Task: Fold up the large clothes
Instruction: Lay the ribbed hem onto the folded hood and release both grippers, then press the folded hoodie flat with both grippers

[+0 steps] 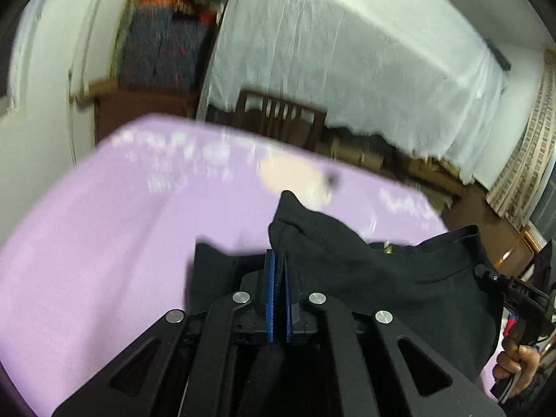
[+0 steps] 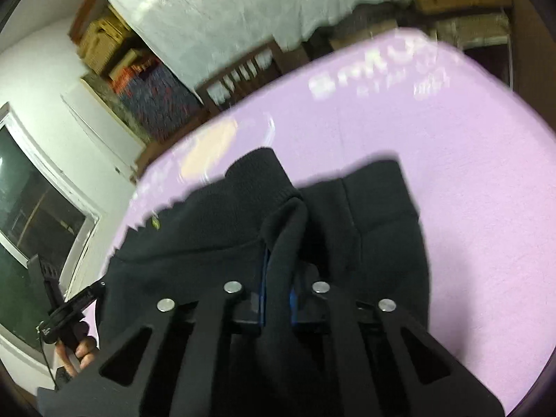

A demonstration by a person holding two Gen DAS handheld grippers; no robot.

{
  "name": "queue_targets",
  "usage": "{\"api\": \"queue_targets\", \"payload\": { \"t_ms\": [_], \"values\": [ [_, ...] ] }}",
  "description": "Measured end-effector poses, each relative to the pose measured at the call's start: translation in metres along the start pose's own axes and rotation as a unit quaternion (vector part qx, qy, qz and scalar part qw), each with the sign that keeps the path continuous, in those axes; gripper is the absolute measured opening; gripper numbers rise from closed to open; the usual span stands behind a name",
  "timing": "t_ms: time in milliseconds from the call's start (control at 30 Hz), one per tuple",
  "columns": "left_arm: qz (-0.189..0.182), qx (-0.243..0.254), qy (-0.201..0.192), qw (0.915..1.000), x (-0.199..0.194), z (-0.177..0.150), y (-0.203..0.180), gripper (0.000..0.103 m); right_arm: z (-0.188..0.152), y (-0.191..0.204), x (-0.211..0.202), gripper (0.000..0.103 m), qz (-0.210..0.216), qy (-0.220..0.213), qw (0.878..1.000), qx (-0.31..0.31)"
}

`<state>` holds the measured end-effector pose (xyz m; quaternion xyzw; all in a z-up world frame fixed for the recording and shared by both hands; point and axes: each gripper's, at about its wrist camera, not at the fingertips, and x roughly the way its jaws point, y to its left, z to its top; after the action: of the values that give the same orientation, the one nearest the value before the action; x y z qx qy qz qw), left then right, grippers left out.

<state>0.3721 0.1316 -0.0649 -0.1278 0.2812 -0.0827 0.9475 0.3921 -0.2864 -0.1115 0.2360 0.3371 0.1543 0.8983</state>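
Note:
A large black knitted garment [image 1: 375,264] hangs over the purple table cover [image 1: 104,236]. My left gripper [image 1: 278,260] is shut on a fold of it, the blue pads [image 1: 270,295] pressed together with cloth bunched above them. In the right wrist view the same black garment [image 2: 215,229] spreads across the purple cover [image 2: 486,208]. My right gripper [image 2: 278,260] is shut on a ribbed edge of the garment that drapes over its fingers. The other gripper and the hand holding it show at the right edge of the left view [image 1: 521,312] and the left edge of the right view [image 2: 66,316].
A wooden chair [image 1: 281,114] stands behind the table. White sheeting [image 1: 347,62] covers furniture beyond it. Stacked boxes and patterned cloth [image 1: 163,45] fill the back left. A window [image 2: 31,226] is at the left of the right view.

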Motion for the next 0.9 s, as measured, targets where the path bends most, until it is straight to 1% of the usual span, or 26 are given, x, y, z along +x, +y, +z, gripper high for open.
{"api": "queue_targets", "payload": {
  "t_ms": [33, 100, 167, 233, 267, 300, 333, 367, 400, 433, 467, 567, 600, 633, 700, 767, 833, 900],
  "values": [
    [0.011, 0.011, -0.018, 0.9997, -0.007, 0.003, -0.007, 0.005, 0.003, 0.005, -0.008, 0.007, 0.002, -0.015, 1.0, -0.007],
    [0.038, 0.024, -0.04, 0.9982, -0.012, 0.005, -0.015, 0.005, 0.012, 0.022, -0.022, 0.007, 0.0, -0.052, 0.998, -0.029],
    [0.055, 0.024, -0.039, 0.9975, -0.007, 0.003, -0.015, 0.005, 0.017, 0.03, -0.023, 0.007, -0.014, -0.073, 0.996, -0.042],
    [0.085, 0.027, 0.003, 0.996, 0.023, -0.006, -0.01, 0.005, 0.02, 0.029, -0.015, 0.007, -0.021, -0.075, 0.996, -0.034],
    [0.093, 0.025, 0.022, 0.9951, 0.036, -0.009, -0.008, 0.005, 0.021, 0.026, -0.003, 0.007, -0.04, -0.061, 0.997, -0.028],
    [0.098, 0.024, 0.053, 0.9935, 0.054, -0.017, -0.005, 0.005, 0.021, 0.018, 0.012, 0.007, -0.058, -0.039, 0.997, -0.015],
    [0.089, 0.018, 0.11, 0.9898, 0.075, -0.024, 0.0, 0.005, 0.02, 0.01, 0.024, 0.007, -0.06, -0.022, 0.998, 0.003],
    [0.086, 0.006, 0.115, 0.9896, 0.078, -0.023, 0.004, 0.005, 0.016, -0.007, 0.043, 0.008, -0.057, 0.008, 0.998, 0.04],
    [0.083, 0.001, 0.109, 0.9906, 0.076, -0.022, 0.006, 0.006, 0.011, -0.02, 0.061, 0.01, -0.058, 0.041, 0.996, 0.063],
    [0.085, 0.004, 0.111, 0.9901, 0.076, -0.022, 0.005, 0.007, 0.008, -0.027, 0.067, 0.007, -0.05, 0.049, 0.995, 0.076],
    [0.087, 0.004, 0.112, 0.9899, 0.077, -0.022, 0.005, 0.008, 0.011, -0.029, 0.065, 0.007, -0.047, 0.049, 0.994, 0.083],
    [0.081, -0.002, 0.112, 0.9904, 0.076, -0.021, 0.007, 0.009, 0.01, -0.019, 0.065, 0.008, -0.066, 0.048, 0.995, 0.051],
    [0.078, -0.004, 0.113, 0.9905, 0.074, -0.021, 0.008, 0.009, 0.01, -0.017, 0.064, 0.009, -0.066, 0.051, 0.995, 0.049],
    [0.079, -0.003, 0.113, 0.9905, 0.071, -0.023, 0.009, 0.01, 0.011, -0.02, 0.063, 0.01, -0.057, 0.052, 0.995, 0.056],
    [0.089, 0.008, 0.108, 0.9901, 0.065, -0.02, 0.004, 0.018, 0.011, -0.028, 0.06, 0.013, -0.031, 0.055, 0.994, 0.086],
    [0.113, 0.034, 0.083, 0.9895, 0.051, -0.015, -0.005, 0.037, 0.014, -0.039, 0.057, 0.022, -0.008, 0.052, 0.991, 0.125],
    [0.124, 0.054, 0.055, 0.9893, 0.036, -0.01, -0.018, 0.043, 0.018, -0.04, 0.045, 0.041, -0.008, 0.028, 0.989, 0.142],
    [0.108, 0.064, 0.035, 0.9915, 0.023, -0.003, -0.033, 0.049, 0.023, -0.035, 0.032, 0.046, -0.03, 0.004, 0.992, 0.125]
  ]
}}
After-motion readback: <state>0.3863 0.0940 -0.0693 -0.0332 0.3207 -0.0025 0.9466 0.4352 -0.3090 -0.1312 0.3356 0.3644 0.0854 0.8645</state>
